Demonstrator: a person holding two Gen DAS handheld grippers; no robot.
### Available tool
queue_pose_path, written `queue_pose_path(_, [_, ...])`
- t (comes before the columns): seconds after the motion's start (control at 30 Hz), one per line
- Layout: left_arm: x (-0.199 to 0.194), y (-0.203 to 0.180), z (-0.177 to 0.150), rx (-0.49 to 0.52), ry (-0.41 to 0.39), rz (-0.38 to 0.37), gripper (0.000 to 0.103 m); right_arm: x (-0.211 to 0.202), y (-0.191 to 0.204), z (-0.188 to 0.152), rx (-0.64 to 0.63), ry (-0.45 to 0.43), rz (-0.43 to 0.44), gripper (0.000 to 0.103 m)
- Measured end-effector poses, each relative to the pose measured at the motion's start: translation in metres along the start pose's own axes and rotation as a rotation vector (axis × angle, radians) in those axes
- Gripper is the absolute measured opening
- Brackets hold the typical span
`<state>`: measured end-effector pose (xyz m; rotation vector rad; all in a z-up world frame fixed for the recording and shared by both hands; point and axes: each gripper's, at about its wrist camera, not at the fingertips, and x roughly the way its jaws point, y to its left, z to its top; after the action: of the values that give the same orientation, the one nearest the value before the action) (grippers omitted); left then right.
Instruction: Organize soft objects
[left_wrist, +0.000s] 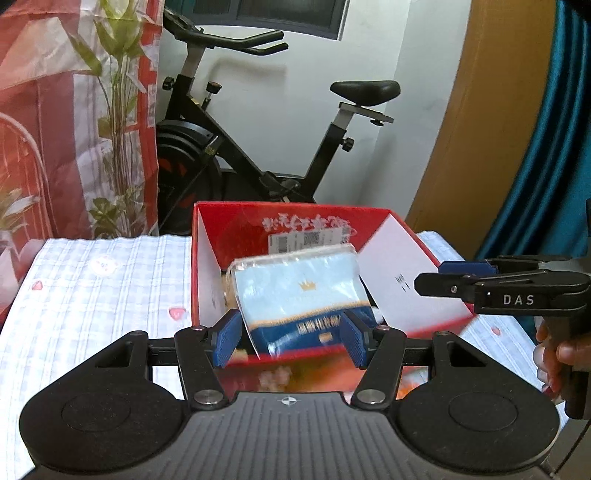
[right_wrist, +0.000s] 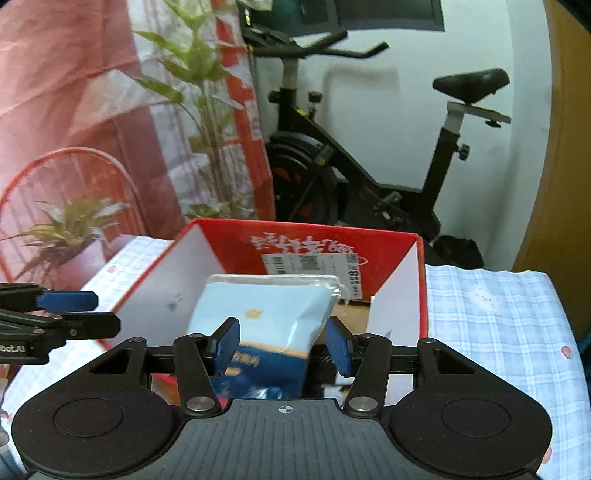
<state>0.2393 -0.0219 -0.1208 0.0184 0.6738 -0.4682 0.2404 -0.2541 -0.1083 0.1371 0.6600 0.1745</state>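
A light-blue soft pack in clear wrap with a gold crown and dark-blue band sits tilted in the open red box on the checked cloth. My left gripper is open, its blue pads either side of the pack's near end, not pressing it. In the right wrist view the same pack lies between the pads of my right gripper, which is open too, over the red box. The right gripper shows at the right in the left view; the left gripper shows at the left in the right view.
The box stands on a blue-and-white checked cloth covering the table. Behind are a black exercise bike, a red patterned curtain with a plant, a wooden door and a teal curtain.
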Motion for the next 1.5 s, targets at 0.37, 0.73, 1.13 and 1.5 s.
queue_pose_path(0.37, [-0.013, -0.009, -0.055, -0.018, 0.052, -0.035, 0.06, -0.042, 0.024, -0.067, -0.009, -0.024, 0.059, 0.048])
queue_pose_path(0.73, [-0.002, -0.016, -0.103, -0.083, 0.127, -0.088, 0.046, -0.048, 0.019, -0.143, 0.088, 0.043, 0.054, 0.048])
queue_pose_path(1.13, [0.016, -0.017, -0.124, -0.083, 0.18, -0.078, 0.045, -0.043, 0.0, -0.173, 0.232, 0.087, 0.047, 0.054])
queue_pose_path(1.5, [0.025, -0.016, -0.13, -0.083, 0.203, -0.077, 0.045, -0.022, -0.013, -0.179, 0.346, 0.118, 0.087, 0.056])
